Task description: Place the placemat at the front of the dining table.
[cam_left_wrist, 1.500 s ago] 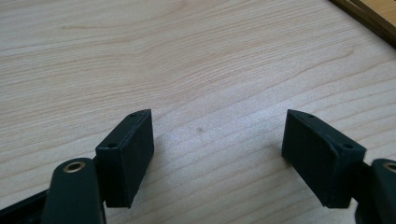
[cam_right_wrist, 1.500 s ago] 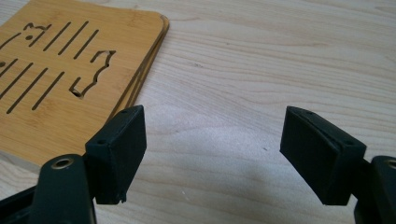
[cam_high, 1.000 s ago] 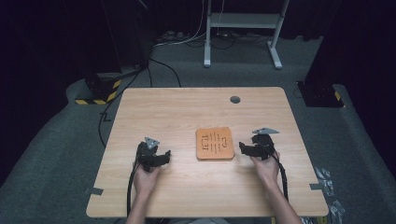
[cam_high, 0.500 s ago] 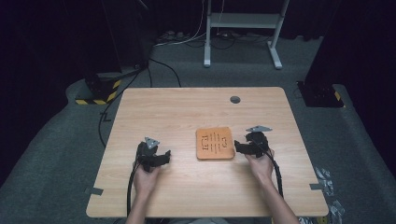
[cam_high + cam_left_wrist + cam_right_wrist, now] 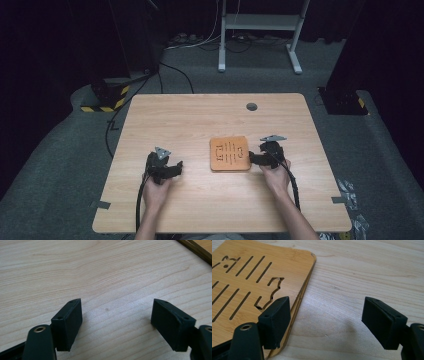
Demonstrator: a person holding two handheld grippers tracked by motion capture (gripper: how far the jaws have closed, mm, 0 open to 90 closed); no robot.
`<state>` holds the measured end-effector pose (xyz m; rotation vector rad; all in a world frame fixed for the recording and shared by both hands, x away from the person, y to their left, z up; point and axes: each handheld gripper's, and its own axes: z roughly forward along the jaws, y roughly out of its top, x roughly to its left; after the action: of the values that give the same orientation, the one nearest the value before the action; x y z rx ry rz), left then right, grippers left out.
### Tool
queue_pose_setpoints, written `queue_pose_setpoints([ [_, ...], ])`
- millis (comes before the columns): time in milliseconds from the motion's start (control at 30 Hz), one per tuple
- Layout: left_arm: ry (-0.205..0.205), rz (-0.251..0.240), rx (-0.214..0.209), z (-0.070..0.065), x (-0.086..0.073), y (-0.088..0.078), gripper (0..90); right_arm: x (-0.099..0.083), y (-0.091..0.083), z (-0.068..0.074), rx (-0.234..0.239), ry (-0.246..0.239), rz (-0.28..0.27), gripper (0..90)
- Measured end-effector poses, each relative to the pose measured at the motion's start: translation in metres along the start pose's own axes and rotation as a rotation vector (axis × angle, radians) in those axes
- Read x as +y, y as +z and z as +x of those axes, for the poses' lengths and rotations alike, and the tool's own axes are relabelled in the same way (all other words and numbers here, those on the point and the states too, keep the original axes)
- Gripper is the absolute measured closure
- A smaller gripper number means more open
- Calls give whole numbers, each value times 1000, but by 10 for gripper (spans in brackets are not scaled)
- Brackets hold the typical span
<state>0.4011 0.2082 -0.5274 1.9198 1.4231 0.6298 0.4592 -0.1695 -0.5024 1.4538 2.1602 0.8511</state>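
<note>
Now the bamboo board [image 5: 229, 154] lies flat on the tabletop [image 5: 200, 120], just right of centre. At its three o'clock edge the right gripper [image 5: 256, 159] holds its fingers [image 5: 274, 317] apart, one over the board's rim. Well off at nine o'clock, the left gripper [image 5: 175, 167] rests with fingers [image 5: 67, 322] apart over bare wood.

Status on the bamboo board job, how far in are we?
Nothing looks done yet: the bamboo board lies flat on the table. In hand: the right hand-held gripper hangs open at the board's edge, one jaw over it. Left hand-held gripper idles open. Gripping remains.
</note>
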Motion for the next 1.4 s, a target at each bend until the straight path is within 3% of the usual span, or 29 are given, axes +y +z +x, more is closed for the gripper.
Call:
queue_pose_setpoints([
  [500, 0, 0, 0, 0, 0, 0, 250, -1, 7, 3, -16, -8, 3, 230],
  [1400, 0, 0, 0, 0, 0, 0, 250, 1, 9, 19, 12, -31, 8, 230],
])
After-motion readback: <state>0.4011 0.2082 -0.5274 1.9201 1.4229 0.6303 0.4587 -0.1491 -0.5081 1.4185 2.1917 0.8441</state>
